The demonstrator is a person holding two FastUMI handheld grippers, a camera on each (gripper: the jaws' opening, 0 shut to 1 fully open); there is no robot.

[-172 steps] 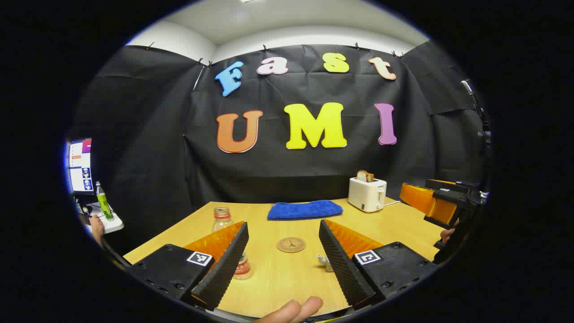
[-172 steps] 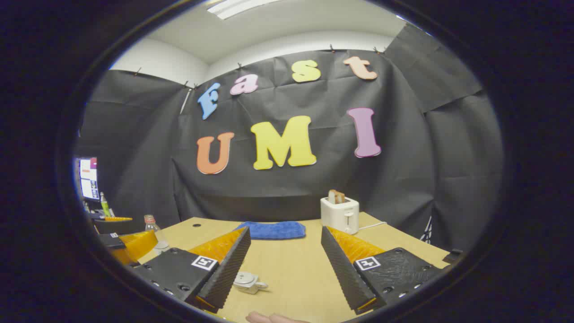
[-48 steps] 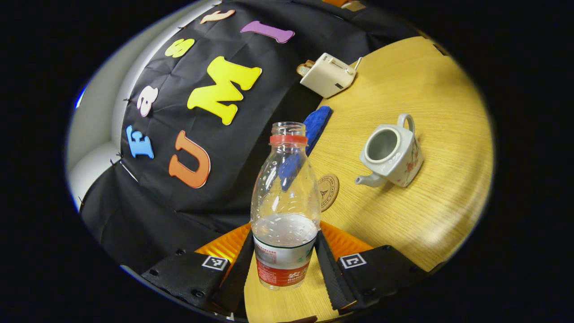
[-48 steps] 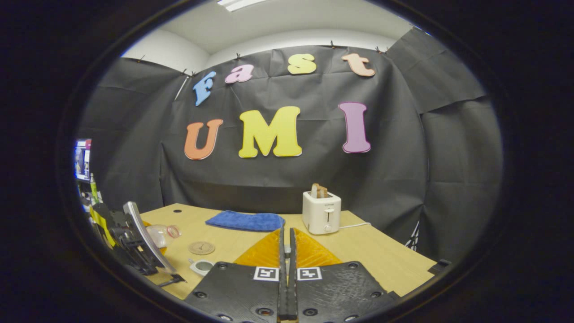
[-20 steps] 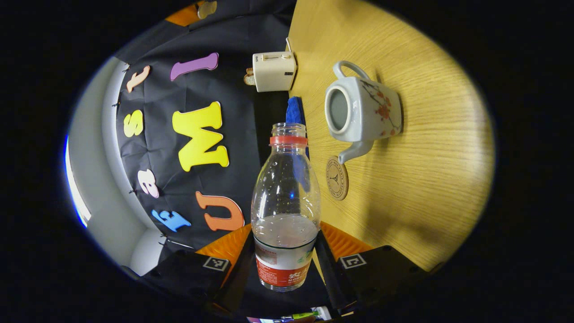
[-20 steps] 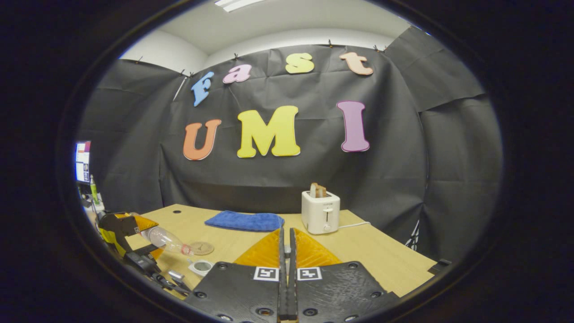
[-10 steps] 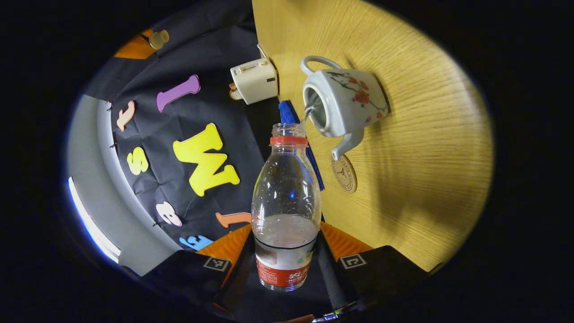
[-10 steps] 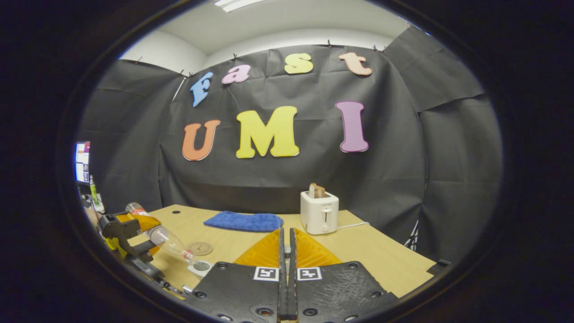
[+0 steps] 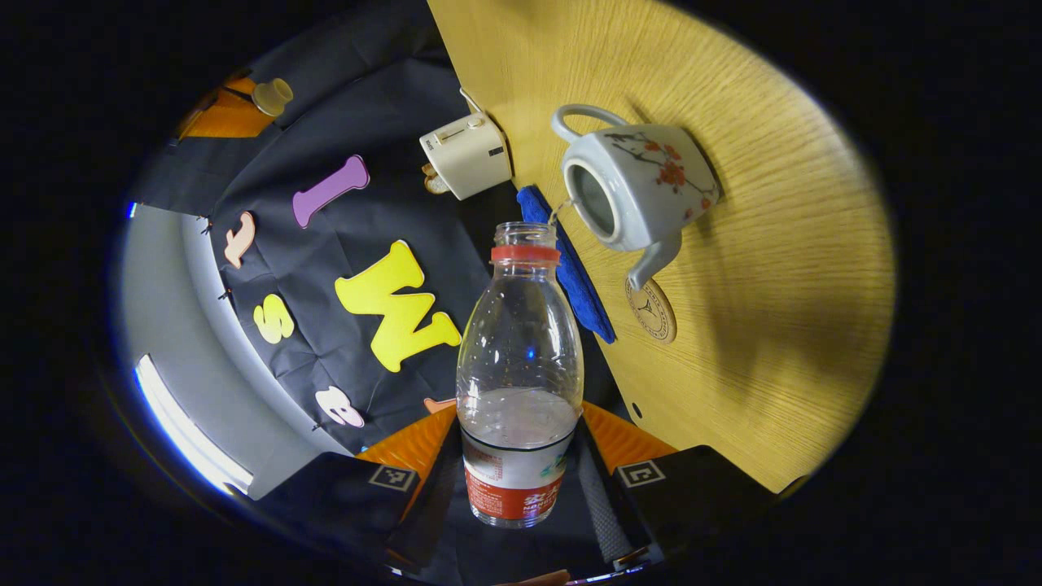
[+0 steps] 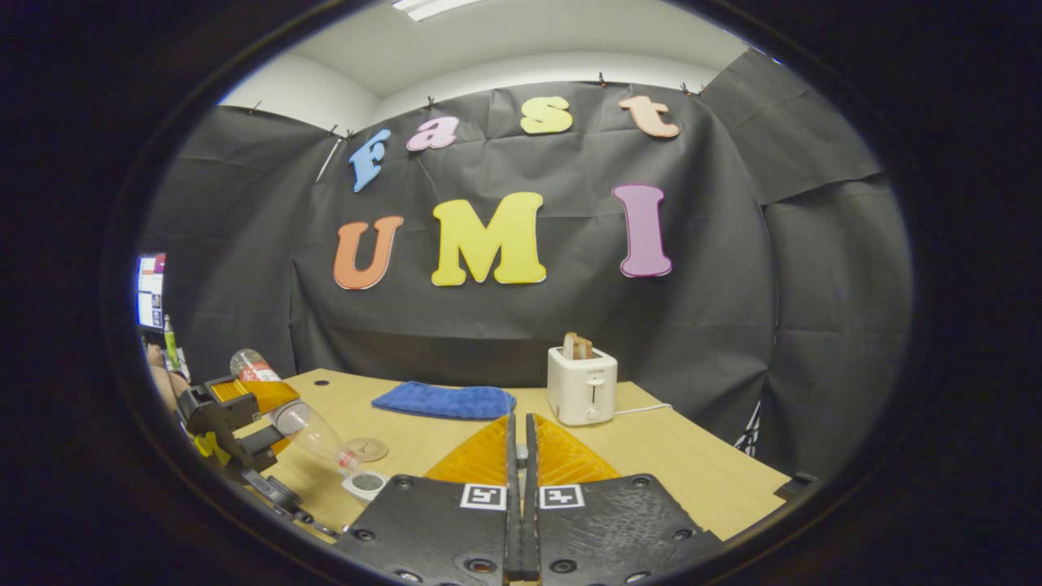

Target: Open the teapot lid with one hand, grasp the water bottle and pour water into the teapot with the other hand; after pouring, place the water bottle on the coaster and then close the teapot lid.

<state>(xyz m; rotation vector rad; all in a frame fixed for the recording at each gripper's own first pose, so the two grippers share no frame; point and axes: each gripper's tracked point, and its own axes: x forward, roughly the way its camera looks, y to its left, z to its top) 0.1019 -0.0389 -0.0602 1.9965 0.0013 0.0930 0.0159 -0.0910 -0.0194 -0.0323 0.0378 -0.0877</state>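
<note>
Pouring is under way: the left hand-held gripper [image 9: 521, 480] clamps the water bottle [image 9: 519, 382] by its labelled lower body, and against half a second ago the bottle is tipped a little further, its open mouth just beside the rim of the teapot [image 9: 631, 195], with a thin thread of water bridging the two. A second ago no stream showed, so the flow has only just begun. In the right gripper view the bottle [image 10: 305, 427] slants down from the left, neck over the open teapot [image 10: 365, 484] on the surface [image 10: 651, 456]. The right hand-held gripper [image 10: 518, 496] has its fingers drawn nearly together; the lid [image 9: 271, 95] shows at its far tip in the left gripper view, apparently held there. The coaster [image 9: 651, 309] lies bare by the spout, awaiting the bottle. Much water remains, so I judge the pour far from finished.
</note>
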